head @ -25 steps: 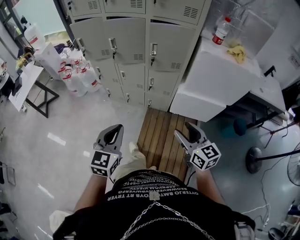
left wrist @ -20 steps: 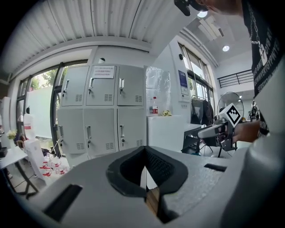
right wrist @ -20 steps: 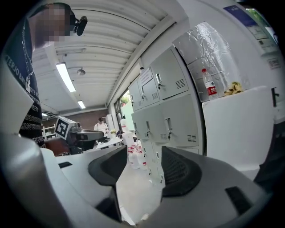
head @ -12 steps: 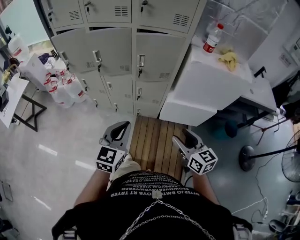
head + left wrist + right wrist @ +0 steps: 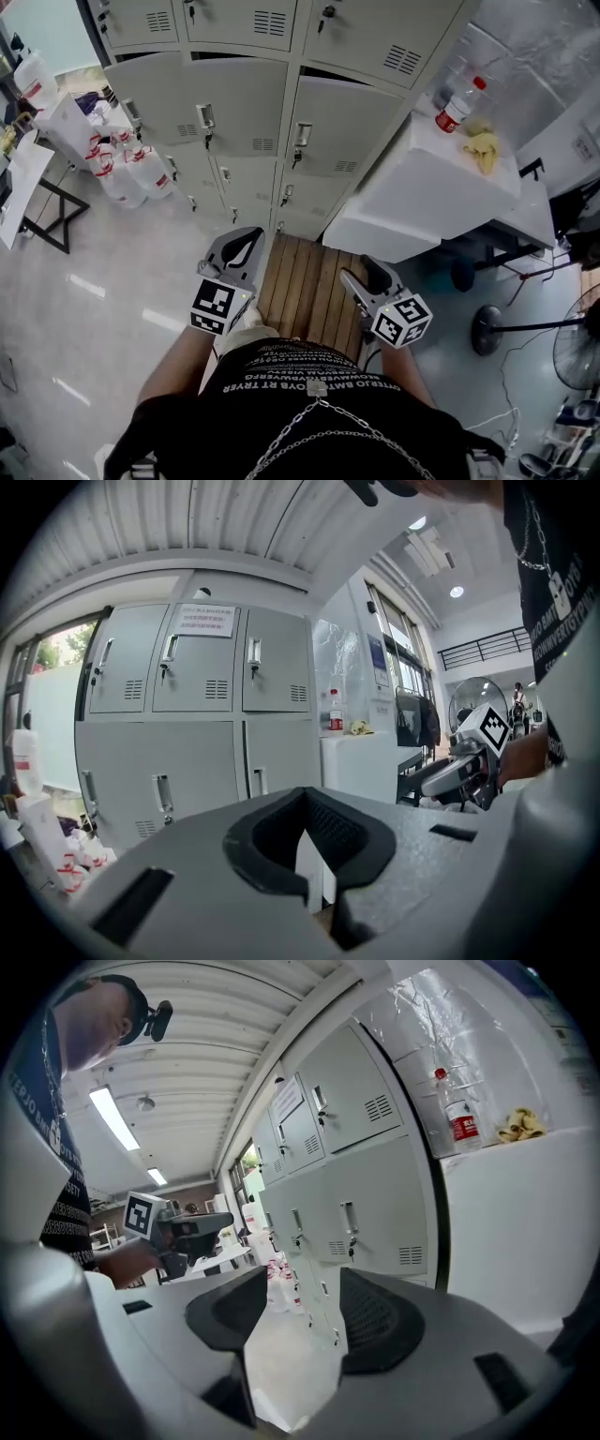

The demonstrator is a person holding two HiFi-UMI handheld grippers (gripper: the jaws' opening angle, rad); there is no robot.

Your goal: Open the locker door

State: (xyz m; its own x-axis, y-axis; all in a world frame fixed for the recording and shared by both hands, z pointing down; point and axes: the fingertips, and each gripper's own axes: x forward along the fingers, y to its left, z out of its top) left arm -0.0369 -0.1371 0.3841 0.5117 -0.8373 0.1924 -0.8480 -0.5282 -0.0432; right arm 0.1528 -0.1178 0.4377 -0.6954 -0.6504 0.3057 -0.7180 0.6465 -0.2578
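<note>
Open floor before lockers, white cabinet crowding right

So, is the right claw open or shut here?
Open: in the right gripper view, the right claw has its pads apart, with only floor and lockers visible between them, nothing held.

Paper notice on an upper locker door: lines of red print, too small to read.
Shirt print: rows of white capitals, upside down in the head view, not legible.
Bottle: red label, wording unreadable.
Jugs: red labels, print too small to read.
Left marker cube, right marker cube: black-and-white square codes, no letters or numbers.
</note>
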